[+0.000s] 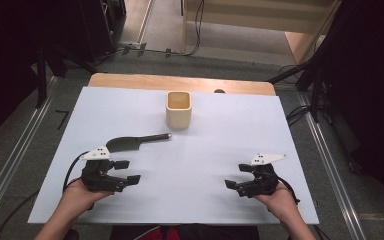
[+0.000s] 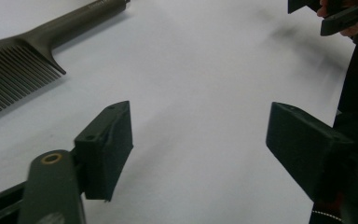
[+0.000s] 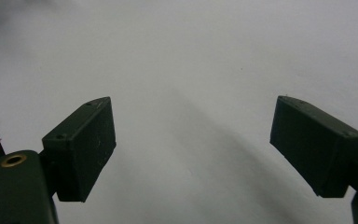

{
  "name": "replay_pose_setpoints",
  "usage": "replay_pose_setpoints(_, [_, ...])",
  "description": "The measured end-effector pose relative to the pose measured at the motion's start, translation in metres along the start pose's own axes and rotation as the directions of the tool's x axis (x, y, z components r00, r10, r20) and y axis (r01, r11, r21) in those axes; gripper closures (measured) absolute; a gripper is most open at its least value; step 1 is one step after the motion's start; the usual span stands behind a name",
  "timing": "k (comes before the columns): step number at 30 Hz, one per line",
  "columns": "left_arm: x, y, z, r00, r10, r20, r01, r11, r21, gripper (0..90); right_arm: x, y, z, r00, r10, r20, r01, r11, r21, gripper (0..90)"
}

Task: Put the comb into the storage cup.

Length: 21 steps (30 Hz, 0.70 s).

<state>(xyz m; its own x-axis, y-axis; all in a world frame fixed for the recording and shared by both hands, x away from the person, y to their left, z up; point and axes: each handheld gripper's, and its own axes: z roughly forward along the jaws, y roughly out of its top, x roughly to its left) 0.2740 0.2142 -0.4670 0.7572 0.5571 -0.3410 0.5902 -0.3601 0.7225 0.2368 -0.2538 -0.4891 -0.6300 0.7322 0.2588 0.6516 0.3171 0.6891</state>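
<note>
A dark comb (image 1: 132, 142) lies flat on the white table sheet (image 1: 205, 150), its handle pointing right toward a cream square cup (image 1: 178, 109) that stands upright at the back middle. My left gripper (image 1: 128, 171) rests low at the front left, just in front of the comb, jaws open and empty. In the left gripper view the comb (image 2: 23, 56) lies at the upper left, apart from the left gripper (image 2: 200, 144). My right gripper (image 1: 236, 176) sits at the front right, open, with bare sheet between its jaws; the right gripper view shows the right gripper (image 3: 193, 149) the same way.
The wooden table edge (image 1: 180, 80) shows behind the sheet. Metal rails (image 1: 10, 160) run along both sides on the floor, with cables and dark stands at the back. The other hand's gripper (image 2: 335, 18) appears at the top right of the left gripper view.
</note>
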Motion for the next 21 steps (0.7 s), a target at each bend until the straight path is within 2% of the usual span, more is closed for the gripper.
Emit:
replay_pose_setpoints(8, [0.001, 0.0011, 0.0014, 1.0, 0.001, -0.002, -0.001, 1.0, 0.006, 25.9, -0.0071, 0.0009, 0.0016, 0.9998, 0.019, 0.001, -0.019, 0.9998, 0.002, 12.4])
replay_pose_setpoints(16, [0.0018, 0.0023, 0.0012, 0.9999, -0.013, -0.004, 0.013, 0.9997, 0.019, 25.9, -0.0047, 0.0016, -0.0005, 0.9998, 0.012, -0.014, -0.012, 0.9999, 0.002, 12.4])
replay_pose_setpoints(21, [0.0015, 0.0022, 0.0023, 1.0, -0.005, -0.003, 0.005, 0.9993, 0.037, 25.9, -0.0049, 0.0011, -0.0013, 0.9998, 0.014, -0.014, -0.014, 0.9999, 0.007, 12.4])
